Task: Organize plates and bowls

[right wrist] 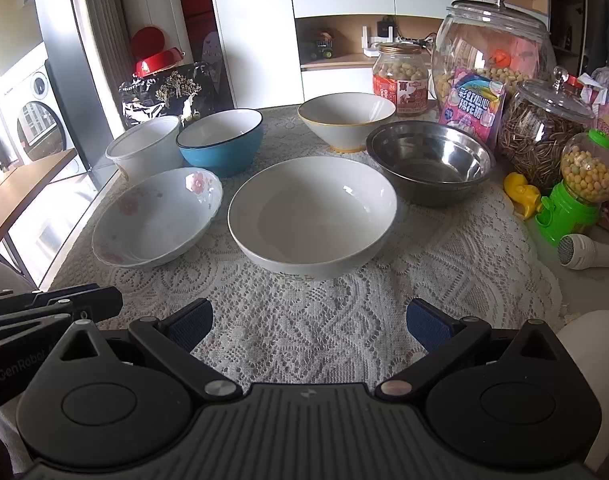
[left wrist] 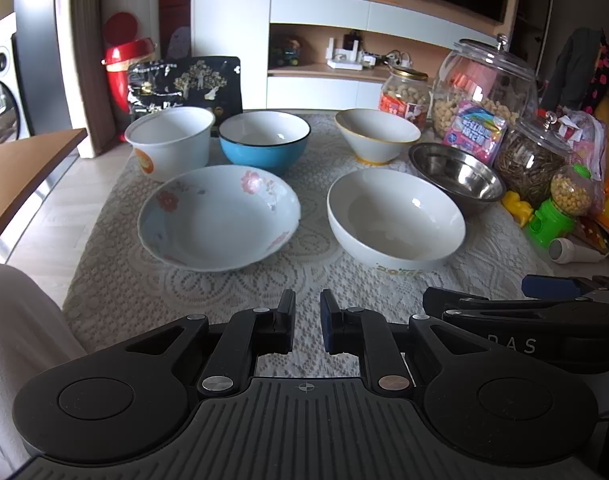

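My left hand-held gripper (left wrist: 307,320) is pinched narrow, my right hand-held gripper (right wrist: 309,322) spread wide, both holding nothing. Ahead of them on the table (right wrist: 304,328) sit empty bowls: floral bowl (left wrist: 219,218), white bowl (right wrist: 312,216), steel bowl (right wrist: 430,162), blue bowl (left wrist: 264,140).

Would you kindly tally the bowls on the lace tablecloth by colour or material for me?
White bowls, plain inside: 3 (tall cup-shaped bowl, yellow-rimmed bowl, large white bowl)
Blue bowl: 1
Floral bowl: 1
Steel bowl: 1
Total: 6 bowls
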Available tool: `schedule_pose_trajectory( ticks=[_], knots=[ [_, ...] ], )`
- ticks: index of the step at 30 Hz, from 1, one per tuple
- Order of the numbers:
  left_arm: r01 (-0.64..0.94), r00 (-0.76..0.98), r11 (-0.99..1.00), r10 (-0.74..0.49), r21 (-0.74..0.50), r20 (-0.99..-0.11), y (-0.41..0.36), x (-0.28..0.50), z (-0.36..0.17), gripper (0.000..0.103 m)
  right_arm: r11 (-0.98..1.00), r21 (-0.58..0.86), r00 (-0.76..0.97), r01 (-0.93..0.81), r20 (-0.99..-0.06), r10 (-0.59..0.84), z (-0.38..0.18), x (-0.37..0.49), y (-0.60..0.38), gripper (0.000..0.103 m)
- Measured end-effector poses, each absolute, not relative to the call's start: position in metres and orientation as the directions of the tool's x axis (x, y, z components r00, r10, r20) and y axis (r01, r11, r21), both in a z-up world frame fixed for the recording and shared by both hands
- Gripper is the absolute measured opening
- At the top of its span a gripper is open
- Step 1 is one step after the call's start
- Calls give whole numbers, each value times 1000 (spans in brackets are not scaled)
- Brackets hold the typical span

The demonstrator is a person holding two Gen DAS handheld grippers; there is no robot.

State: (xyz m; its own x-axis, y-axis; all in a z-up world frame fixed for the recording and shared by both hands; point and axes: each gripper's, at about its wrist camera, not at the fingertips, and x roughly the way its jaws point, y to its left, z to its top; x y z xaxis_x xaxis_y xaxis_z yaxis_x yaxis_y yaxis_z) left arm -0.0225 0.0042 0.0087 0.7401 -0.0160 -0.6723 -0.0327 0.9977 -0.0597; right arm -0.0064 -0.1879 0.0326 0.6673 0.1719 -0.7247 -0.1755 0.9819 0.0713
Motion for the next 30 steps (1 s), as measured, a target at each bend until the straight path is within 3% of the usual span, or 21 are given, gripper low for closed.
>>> schedule_pose_trajectory(
  ticks=[30],
  knots=[
    [-32,746,998,-16,-60,-666,5,-31,15,16,981,71,674,-183,-717,178,36,-13,-187,103]
  ],
)
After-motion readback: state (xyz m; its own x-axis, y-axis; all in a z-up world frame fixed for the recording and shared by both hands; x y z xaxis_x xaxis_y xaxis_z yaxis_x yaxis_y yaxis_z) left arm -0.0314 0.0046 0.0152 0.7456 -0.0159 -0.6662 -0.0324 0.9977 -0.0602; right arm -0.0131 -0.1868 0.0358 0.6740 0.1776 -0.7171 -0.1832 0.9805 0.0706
